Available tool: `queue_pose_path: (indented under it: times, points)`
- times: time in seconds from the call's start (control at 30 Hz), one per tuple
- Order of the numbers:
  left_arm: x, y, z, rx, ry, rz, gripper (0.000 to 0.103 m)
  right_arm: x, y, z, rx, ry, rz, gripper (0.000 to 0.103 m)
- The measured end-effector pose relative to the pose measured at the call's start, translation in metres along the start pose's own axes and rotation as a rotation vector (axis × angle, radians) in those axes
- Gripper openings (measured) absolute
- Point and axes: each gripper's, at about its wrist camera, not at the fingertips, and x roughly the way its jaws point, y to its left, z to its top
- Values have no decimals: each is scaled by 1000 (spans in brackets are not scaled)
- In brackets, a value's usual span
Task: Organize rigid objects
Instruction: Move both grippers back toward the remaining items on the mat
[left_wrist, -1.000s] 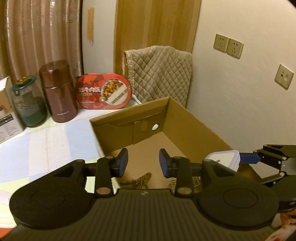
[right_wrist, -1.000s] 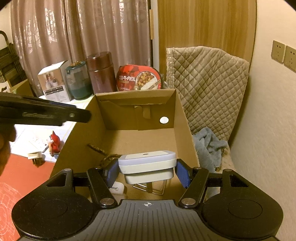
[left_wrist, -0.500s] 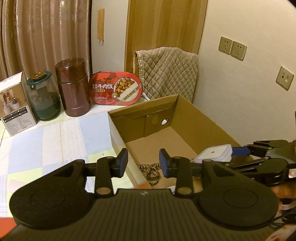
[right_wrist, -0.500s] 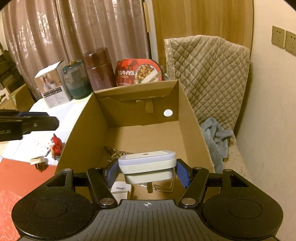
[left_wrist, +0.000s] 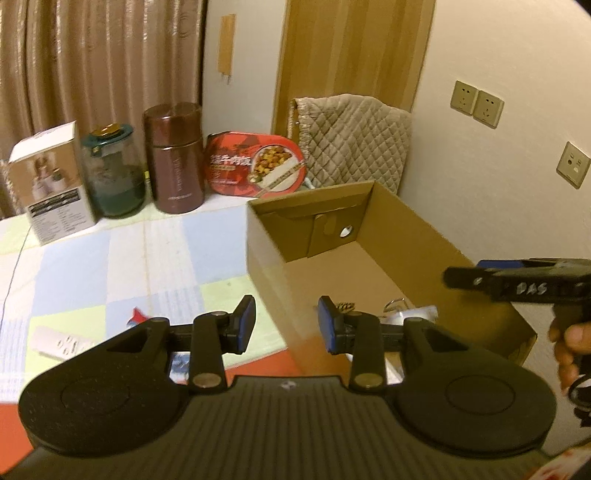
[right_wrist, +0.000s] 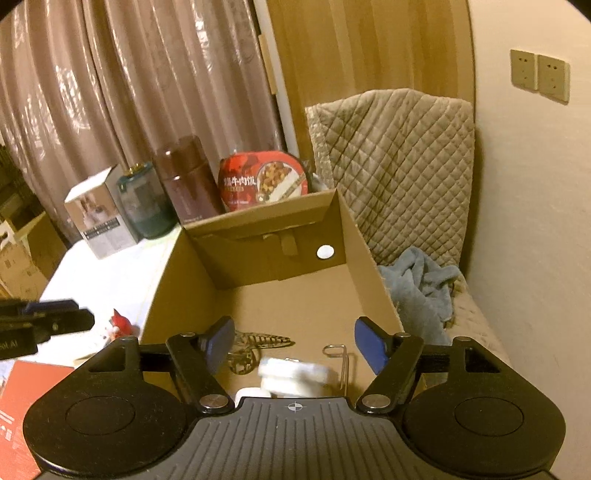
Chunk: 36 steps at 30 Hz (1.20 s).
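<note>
My right gripper (right_wrist: 295, 345) hangs over the near end of the brown cardboard box (right_wrist: 177, 280), its jaws opening with nothing between the pads. The white lidded box (right_wrist: 291, 376) lies blurred just below them on the box floor. It shows as a pale shape (left_wrist: 417, 314) in the left wrist view. My left gripper (left_wrist: 287, 326) is over the box's near left corner, jaws a little apart and empty. Each gripper shows in the other's view: the right gripper (left_wrist: 465, 273), the left gripper (right_wrist: 74, 314).
A patterned hair clip (right_wrist: 266, 339) and a wire clip (right_wrist: 341, 358) lie in the box. A red figurine (left_wrist: 136, 317) and a white plug strip (left_wrist: 61, 343) sit on the checked cloth. A carton (left_wrist: 51, 192), green jar (left_wrist: 112, 173), brown flask (left_wrist: 177, 158) and red meal tub (left_wrist: 255, 168) stand behind.
The right gripper's jaws spread and the white box dropped out of them onto the box floor. The left gripper drew back and left, from over the box to its corner.
</note>
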Motion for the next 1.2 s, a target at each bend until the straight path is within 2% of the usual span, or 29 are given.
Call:
queue_pose_path:
  times: [0.33, 0.63, 0.97, 1.2]
  points:
    - [-57, 23, -26, -59, -24, 32, 33, -56, 31, -5, 37, -53, 46, 70]
    - [-124, 66, -66, -139, -65, 86, 35, -104, 89, -21, -16, -109, 111, 71]
    - [-181, 118, -125, -226, -67, 195, 36, -117, 153, -61, -74, -96, 186, 71]
    - [-195, 133, -151, -270, -58, 221, 39, -112, 178, -85, -111, -58, 206, 71]
